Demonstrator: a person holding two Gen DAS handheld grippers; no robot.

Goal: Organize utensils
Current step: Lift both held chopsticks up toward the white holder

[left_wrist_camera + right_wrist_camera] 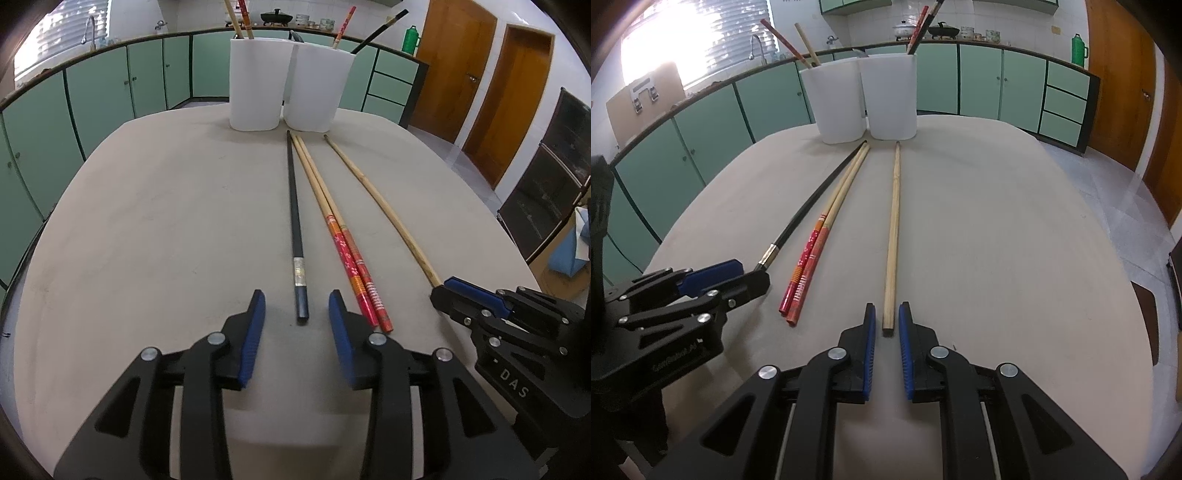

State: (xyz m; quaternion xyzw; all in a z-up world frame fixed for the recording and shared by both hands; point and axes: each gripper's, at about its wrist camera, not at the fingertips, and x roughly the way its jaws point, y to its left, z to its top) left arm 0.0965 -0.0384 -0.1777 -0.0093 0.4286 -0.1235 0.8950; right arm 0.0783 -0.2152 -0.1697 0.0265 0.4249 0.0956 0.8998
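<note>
**Both grippers lined up on a chopstick butt end**

Nearest first: the left gripper [297, 306] sits wide open, holding nothing, with the blunt end of the black chopstick [294, 221] lying between its fingertips. The right gripper [887, 319] is open only narrowly, also holding nothing I'd say, and the plain bamboo chopstick [894, 229] ends right in its gap. Between them lies the red-patterned pair [341, 236], closer to the left one. Every stick runs lengthwise straight away from the fingers, thin tips pointing at the two white holder cups [284, 85] at the far side of the table [166, 221].
</note>
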